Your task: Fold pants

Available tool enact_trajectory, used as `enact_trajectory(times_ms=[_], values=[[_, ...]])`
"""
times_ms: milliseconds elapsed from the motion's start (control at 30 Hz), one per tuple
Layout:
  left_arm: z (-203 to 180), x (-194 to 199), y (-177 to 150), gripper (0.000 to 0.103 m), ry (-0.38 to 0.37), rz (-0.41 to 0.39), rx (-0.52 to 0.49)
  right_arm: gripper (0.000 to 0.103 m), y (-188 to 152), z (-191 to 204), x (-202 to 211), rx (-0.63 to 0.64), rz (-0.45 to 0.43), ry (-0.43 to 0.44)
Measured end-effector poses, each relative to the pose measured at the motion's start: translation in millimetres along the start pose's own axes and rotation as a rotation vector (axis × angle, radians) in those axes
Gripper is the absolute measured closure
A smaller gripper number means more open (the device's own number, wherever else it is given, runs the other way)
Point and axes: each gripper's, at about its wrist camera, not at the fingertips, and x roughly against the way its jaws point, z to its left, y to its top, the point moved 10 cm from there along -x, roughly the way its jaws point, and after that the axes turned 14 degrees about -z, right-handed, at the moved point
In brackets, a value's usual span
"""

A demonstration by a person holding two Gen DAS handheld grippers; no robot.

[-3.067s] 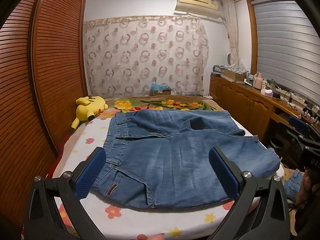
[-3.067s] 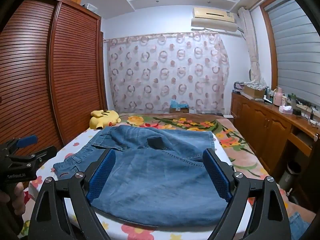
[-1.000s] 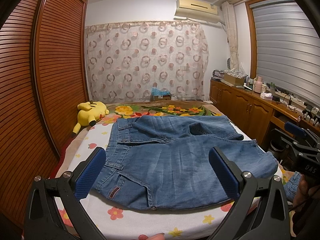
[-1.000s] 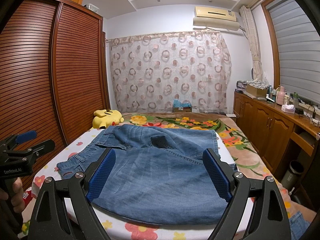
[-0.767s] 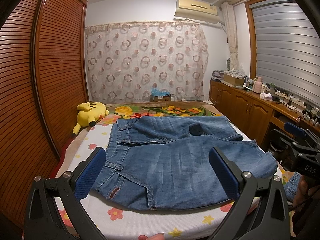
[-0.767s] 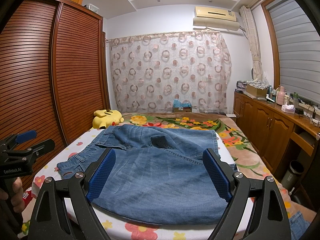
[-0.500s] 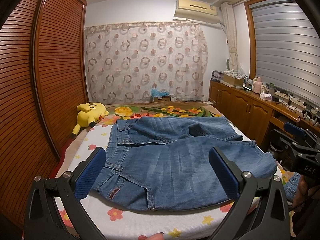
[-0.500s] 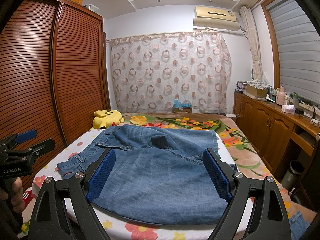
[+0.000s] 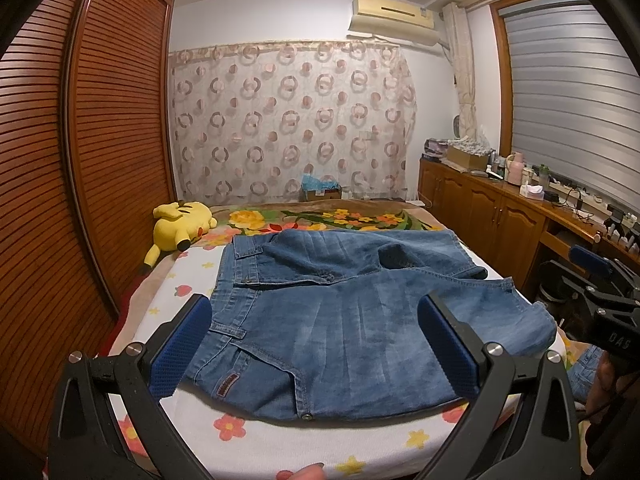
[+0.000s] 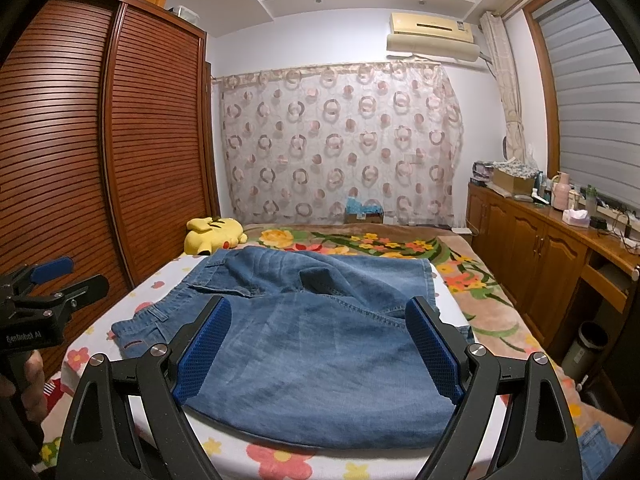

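Blue denim pants [image 9: 340, 320] lie spread across the near end of a bed, waistband to the left, legs folded back towards the right; they also show in the right wrist view [image 10: 320, 340]. My left gripper [image 9: 316, 344] is open and empty, held above the near bed edge, apart from the cloth. My right gripper [image 10: 318, 344] is open and empty, likewise held above the near edge. Each gripper shows in the other's view: the right one [image 9: 600, 304] at the right edge, the left one [image 10: 36, 304] at the left edge.
The bed has a white flowered sheet [image 9: 248, 440] and a floral blanket [image 9: 320, 216] farther back. A yellow plush toy [image 9: 180, 224] lies at the far left. A slatted wooden wardrobe [image 9: 60, 200] runs along the left, wooden cabinets [image 9: 500, 216] along the right.
Both grippers have risen and pulled back slightly since three seconds ago. The pants have not moved, and both grippers stay open.
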Motion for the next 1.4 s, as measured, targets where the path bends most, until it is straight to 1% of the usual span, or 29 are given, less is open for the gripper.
enact_trajectory(times_ms=[100, 233, 267, 333, 467, 600, 800, 900, 1067, 1167, 1300, 1400], values=[[6.9, -2.0, -0.2, 0.0, 0.002, 0.015, -0.009, 0.013, -2.5, -3.3, -0.2, 0.002, 0.011, 0.0], [21.1, -10.8, -8.9, 0.0, 0.024, 0.052, -0.011, 0.013, -9.9, -12.8, -4.5, -0.002, 0.041, -0.011], [21.6, -17.2, -22.3, 0.0, 0.023, 0.063, -0.005, 0.013, -11.9, -15.8, -5.2, -0.005, 0.046, -0.016], [28.4, -22.5, -33.0, 0.0, 0.018, 0.084, 0.008, 0.013, -13.8, -20.8, -6.7, -0.002, 0.055, -0.029], [45.1, -31.9, -45.4, 0.0, 0.009, 0.124, 0.014, 0.013, -19.1, -31.5, -9.1, 0.008, 0.079, -0.055], [59.0, -38.4, -58.5, 0.0, 0.022, 0.142, 0.015, 0.015, -23.8, -36.7, -11.4, 0.014, 0.113, -0.075], [76.5, -43.8, -75.6, 0.0, 0.027, 0.149, 0.025, 0.015, -25.0, -33.1, -17.9, 0.018, 0.167, -0.098], [81.3, -48.5, -84.5, 0.0, 0.038, 0.164, 0.01, 0.015, -22.7, -34.8, -20.4, 0.01, 0.186, -0.101], [95.9, -59.6, -104.2, 0.0, 0.064, 0.197, -0.005, 0.015, -19.9, -34.0, -24.7, 0.012, 0.197, -0.108], [110.0, -66.3, -116.3, 0.0, 0.053, 0.221, 0.008, 0.015, -19.8, -34.1, -27.1, 0.019, 0.203, -0.108], [130.5, -72.8, -127.7, 0.0, 0.085, 0.256, -0.001, 0.015, -25.9, -41.7, -28.7, 0.024, 0.216, -0.117], [144.7, -76.9, -131.2, 0.0, 0.103, 0.267, 0.006, 0.015, -27.5, -45.9, -32.4, 0.025, 0.237, -0.118]])
